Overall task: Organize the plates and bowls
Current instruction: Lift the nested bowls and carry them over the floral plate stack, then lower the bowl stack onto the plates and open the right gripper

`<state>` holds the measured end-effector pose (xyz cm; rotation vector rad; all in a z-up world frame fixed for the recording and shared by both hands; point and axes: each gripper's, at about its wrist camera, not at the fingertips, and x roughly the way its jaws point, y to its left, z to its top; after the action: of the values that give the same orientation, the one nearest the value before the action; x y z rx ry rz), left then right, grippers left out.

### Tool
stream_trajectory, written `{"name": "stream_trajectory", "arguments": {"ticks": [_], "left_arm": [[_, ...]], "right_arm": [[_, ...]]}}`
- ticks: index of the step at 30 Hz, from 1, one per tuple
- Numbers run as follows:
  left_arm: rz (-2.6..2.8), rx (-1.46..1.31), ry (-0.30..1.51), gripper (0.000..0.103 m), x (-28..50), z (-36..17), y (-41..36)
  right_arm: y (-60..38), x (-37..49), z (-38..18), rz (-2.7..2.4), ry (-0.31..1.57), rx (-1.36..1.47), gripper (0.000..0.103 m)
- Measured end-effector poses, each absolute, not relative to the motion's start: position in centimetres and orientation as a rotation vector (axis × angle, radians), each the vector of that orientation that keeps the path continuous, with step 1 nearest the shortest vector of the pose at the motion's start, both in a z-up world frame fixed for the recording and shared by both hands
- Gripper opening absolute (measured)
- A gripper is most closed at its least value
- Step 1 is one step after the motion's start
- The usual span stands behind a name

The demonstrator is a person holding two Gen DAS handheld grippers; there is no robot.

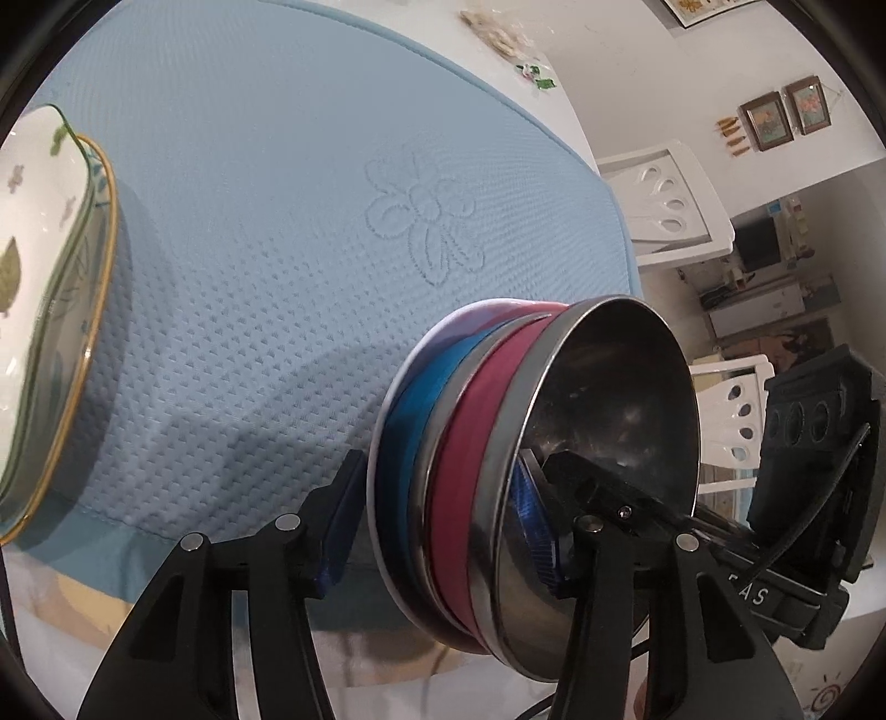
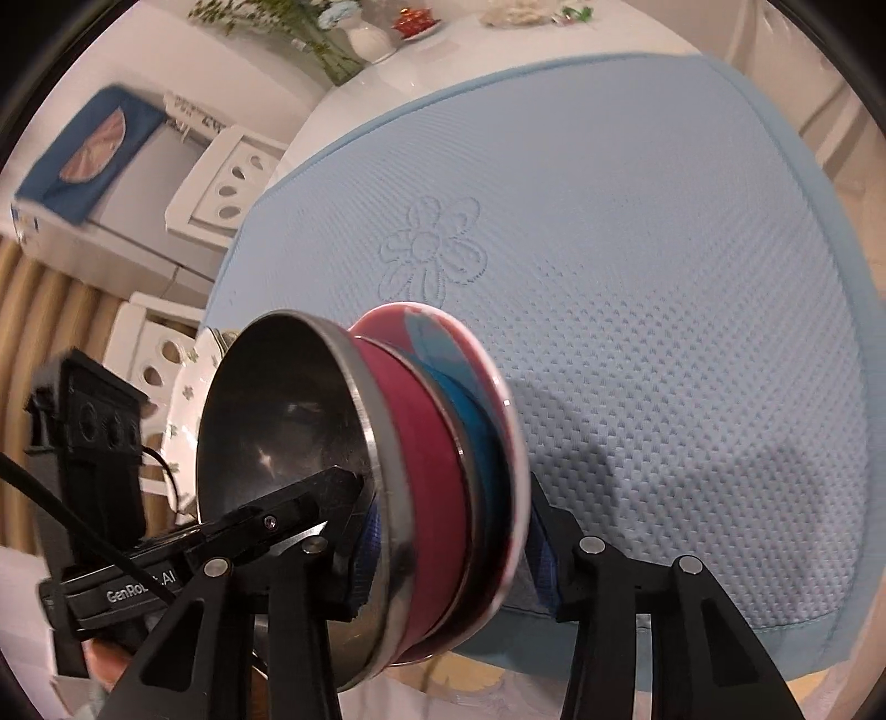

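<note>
A nested stack of bowls (image 1: 498, 471) is held tilted on its side above a light blue mat (image 1: 249, 249): a steel bowl with a pink band innermost, then a blue-banded one, then a white-rimmed bowl. My left gripper (image 1: 448, 526) is shut on the stack, one finger inside the steel bowl, one on the outside. My right gripper (image 2: 448, 531) grips the same stack (image 2: 432, 471) from the opposite side. A white floral plate with a gold rim (image 1: 50, 310) lies at the mat's left edge; part of it shows behind the stack in the right wrist view (image 2: 185, 399).
The blue mat (image 2: 637, 277) covers a white table. White plastic chairs (image 1: 664, 205) stand beside the table. A vase with greenery (image 2: 354, 39) and small items sit at the table's far end.
</note>
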<state>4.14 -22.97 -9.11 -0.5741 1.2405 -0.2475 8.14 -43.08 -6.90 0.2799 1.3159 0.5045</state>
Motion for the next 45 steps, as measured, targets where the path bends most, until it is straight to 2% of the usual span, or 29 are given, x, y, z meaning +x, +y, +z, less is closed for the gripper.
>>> {"name": "stream_trajectory", "arguments": {"ticks": [5, 12, 22, 27, 33, 40, 45], "left_arm": [[-0.244, -0.597, 1.243, 0.049, 4.1, -7.5, -22.6], [-0.28, -0.602, 1.172, 0.049, 3.5, -4.0, -20.1], [-0.233, -0.589, 1.074, 0.049, 2.2, 0.9, -9.6], [-0.176, -0.583, 1.068, 0.049, 1.2, 0.4, -3.5], [-0.121, -0.594, 1.117, 0.049, 0.0, -2.0, 1.5], [-0.159, -0.596, 1.178, 0.049, 0.2, -4.4, 3.2], [-0.195, -0.565, 1.175, 0.049, 1.0, -4.9, 3.0]], "right_arm": [[-43.4, 8.2, -6.0, 0.448, 1.35, 0.306, 0.045], [-41.9, 8.1, -2.1, 0.402, 1.294, 0.27, 0.045], [-32.2, 8.3, 2.7, 0.458, 1.209, 0.23, 0.045], [-25.3, 8.2, 2.8, 0.499, 1.213, 0.191, 0.045], [-18.4, 7.5, -0.1, 0.532, 1.283, 0.159, 0.045], [-15.7, 7.0, -3.7, 0.477, 1.368, 0.17, 0.045], [-15.2, 7.1, -4.0, 0.431, 1.351, 0.159, 0.045]]}}
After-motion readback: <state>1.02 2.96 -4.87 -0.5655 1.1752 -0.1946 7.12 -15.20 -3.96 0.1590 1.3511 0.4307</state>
